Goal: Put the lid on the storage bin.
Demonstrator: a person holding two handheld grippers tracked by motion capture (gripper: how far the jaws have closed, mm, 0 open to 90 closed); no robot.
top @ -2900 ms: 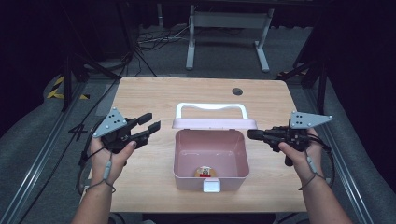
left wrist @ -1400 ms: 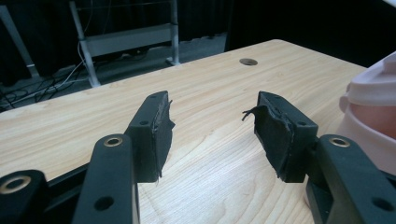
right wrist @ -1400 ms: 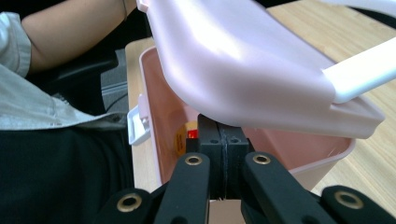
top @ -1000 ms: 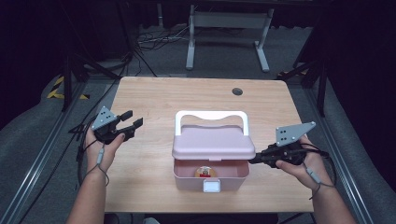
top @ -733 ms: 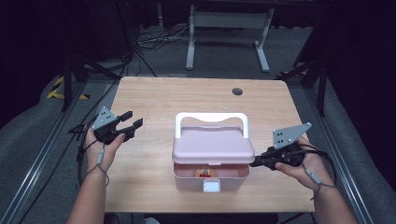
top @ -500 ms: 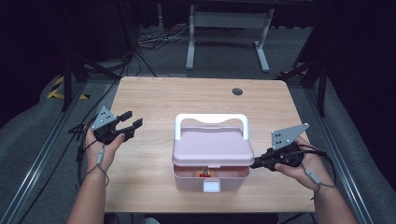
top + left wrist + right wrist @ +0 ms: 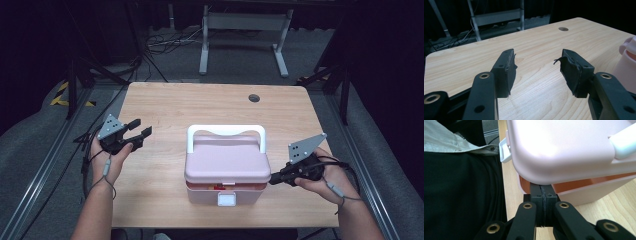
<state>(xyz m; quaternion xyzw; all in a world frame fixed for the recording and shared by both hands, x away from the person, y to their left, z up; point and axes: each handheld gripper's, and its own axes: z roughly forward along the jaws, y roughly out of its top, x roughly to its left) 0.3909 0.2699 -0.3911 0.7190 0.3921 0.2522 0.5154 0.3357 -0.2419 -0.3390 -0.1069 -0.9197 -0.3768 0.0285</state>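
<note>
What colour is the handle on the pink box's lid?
White. The handle arches over the lid of the pink box, clearest in the high view.

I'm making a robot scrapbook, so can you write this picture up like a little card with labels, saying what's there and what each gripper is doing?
Work in hand: lowering the lid on a pink box
Pink box: on the wooden table, near the person's edge
Lid: pink, white handle; not fully down, a gap shows at the front
Inside: something small and red, too hidden to name
Latch: white, on the front, not fastened
Right gripper: fingers pressed together, tips under the lid's right edge
Left gripper: fingers spread, holding nothing, left of the box
</note>
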